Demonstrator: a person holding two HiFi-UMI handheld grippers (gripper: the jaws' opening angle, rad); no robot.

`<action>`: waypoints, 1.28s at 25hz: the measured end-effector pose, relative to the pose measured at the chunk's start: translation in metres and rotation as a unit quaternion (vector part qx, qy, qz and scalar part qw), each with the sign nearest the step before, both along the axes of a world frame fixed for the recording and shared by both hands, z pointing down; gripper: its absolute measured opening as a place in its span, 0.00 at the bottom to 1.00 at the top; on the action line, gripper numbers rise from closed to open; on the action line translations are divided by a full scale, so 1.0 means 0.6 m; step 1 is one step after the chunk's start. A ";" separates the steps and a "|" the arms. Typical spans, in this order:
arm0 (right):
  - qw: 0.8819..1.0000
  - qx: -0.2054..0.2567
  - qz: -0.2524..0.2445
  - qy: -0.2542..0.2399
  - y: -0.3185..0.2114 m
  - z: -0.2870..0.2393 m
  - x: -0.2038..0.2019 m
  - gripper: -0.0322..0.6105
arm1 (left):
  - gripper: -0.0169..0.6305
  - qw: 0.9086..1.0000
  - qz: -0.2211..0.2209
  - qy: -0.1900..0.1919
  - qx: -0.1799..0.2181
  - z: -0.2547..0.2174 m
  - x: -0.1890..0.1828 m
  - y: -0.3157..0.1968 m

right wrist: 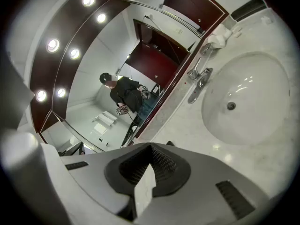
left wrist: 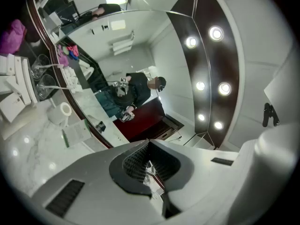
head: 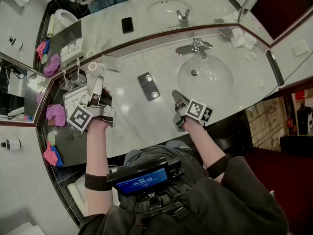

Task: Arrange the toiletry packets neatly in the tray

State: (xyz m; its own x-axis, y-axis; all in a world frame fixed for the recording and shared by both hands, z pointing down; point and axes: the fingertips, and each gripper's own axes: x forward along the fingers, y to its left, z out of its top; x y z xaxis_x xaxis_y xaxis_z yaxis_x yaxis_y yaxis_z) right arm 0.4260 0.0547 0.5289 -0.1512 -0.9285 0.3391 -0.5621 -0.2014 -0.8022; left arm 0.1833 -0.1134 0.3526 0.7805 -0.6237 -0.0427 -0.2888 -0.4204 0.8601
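Left gripper (head: 99, 82) jaws pressed together on nothing, tip just beside tray (head: 66, 102) at counter's left end, white toiletry packets (head: 78, 98) in tray, right gripper (head: 177, 98) likewise closed and empty, near phone (head: 148, 86).

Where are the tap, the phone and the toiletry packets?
Tap (head: 194, 48): head view, its chrome spout.
Phone (head: 148, 86): head view, its dark middle.
Toiletry packets (head: 74, 99): head view, a white packet's top.

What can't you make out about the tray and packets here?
Tray: head view, partly hidden behind left gripper.
Packets: print too small in head view; left gripper view cuts them at its left edge.
Right gripper view: tray out of frame.
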 end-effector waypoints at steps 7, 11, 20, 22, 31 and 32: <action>0.997 0.012 -0.046 0.055 -0.060 -0.031 -0.042 0.07 | 0.03 0.998 -0.008 -0.063 0.024 0.013 -0.037 -0.009; 0.993 0.019 -0.087 0.083 -0.104 -0.046 -0.088 0.07 | 0.03 0.996 -0.030 -0.080 0.021 0.024 -0.085 -0.015; 0.969 0.044 -0.190 0.149 -0.198 -0.077 -0.238 0.07 | 0.03 0.977 -0.093 -0.191 0.036 0.053 -0.229 -0.020; 0.960 0.051 -0.216 0.172 -0.216 -0.086 -0.278 0.07 | 0.03 0.968 -0.106 -0.224 0.041 0.060 -0.262 -0.018; 0.893 0.091 -0.332 0.289 -0.279 -0.108 -0.474 0.07 | 0.03 0.926 -0.140 -0.346 0.047 0.102 -0.415 -0.009; 0.884 0.094 -0.344 0.302 -0.283 -0.108 -0.495 0.07 | 0.03 0.919 -0.143 -0.365 0.050 0.107 -0.433 -0.008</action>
State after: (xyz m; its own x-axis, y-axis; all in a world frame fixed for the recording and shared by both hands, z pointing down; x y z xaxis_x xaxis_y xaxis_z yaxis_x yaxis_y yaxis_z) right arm 0.1291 -0.1150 0.4640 -0.5456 -0.7366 0.3997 -0.8373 0.4595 -0.2962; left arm -0.0765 -0.1180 0.4168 0.4286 -0.8291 0.3591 -0.8844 -0.3036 0.3546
